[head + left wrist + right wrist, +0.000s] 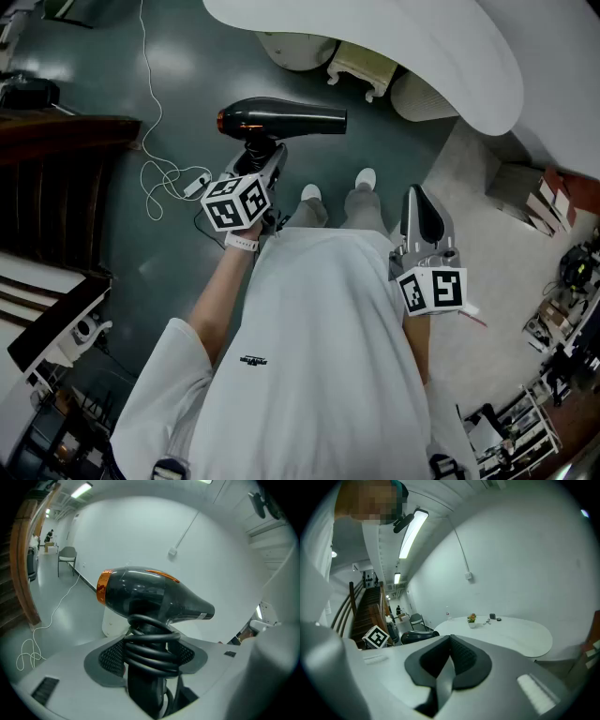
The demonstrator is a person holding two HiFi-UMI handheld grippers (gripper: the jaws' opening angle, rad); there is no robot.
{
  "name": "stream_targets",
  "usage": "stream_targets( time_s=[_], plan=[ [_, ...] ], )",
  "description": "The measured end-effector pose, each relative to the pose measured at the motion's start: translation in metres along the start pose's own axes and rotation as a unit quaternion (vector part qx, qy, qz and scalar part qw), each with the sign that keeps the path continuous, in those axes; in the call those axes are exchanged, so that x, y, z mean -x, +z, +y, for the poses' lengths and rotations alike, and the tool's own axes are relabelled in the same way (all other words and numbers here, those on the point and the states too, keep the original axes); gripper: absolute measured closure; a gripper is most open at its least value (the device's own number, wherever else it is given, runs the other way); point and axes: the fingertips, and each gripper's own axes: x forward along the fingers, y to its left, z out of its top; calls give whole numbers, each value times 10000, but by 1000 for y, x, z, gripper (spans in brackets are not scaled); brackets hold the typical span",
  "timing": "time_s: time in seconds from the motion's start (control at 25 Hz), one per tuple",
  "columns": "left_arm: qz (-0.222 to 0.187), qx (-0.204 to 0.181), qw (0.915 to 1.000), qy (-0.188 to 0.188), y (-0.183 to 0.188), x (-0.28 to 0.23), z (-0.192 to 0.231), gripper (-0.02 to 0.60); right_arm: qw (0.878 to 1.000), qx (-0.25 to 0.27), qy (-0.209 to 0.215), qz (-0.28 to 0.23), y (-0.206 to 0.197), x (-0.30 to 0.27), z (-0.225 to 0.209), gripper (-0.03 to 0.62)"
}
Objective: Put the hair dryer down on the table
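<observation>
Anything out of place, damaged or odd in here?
Nothing looks damaged. The black hair dryer with an orange rear ring is clamped in the left gripper, its black cord wound round the handle. Only oddity: a white cable lies in loose loops on the dark floor.

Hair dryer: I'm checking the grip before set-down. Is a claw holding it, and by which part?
The left claw holds the hair dryer by its handle, over the black cord wound round it. The right claw is shut and empty.

Nothing is legible; the small dark mark on the shirt is perhaps a logo.
</observation>
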Motion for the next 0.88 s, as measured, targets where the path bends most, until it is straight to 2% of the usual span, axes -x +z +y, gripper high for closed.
stream_targets(
  time_s=[0.2, 0.4, 0.64, 0.88],
  plan=[
    [-222, 132, 9997, -12, -6, 26, -11, 302, 10000, 57, 70, -30, -1, 12, 2, 583],
    [-353, 144, 9993, -63, -28, 41, -46, 302, 9995, 72, 283, -131, -2, 39, -1, 583],
    [-515, 121, 9986, -98, -66, 57, -117, 302, 9983, -52, 341, -471, -4, 107, -40, 583],
    [-759, 186, 9969, -107, -88, 75, -174, 302, 9973, -57, 427, -593, -16, 157, -81, 583]
  ],
)
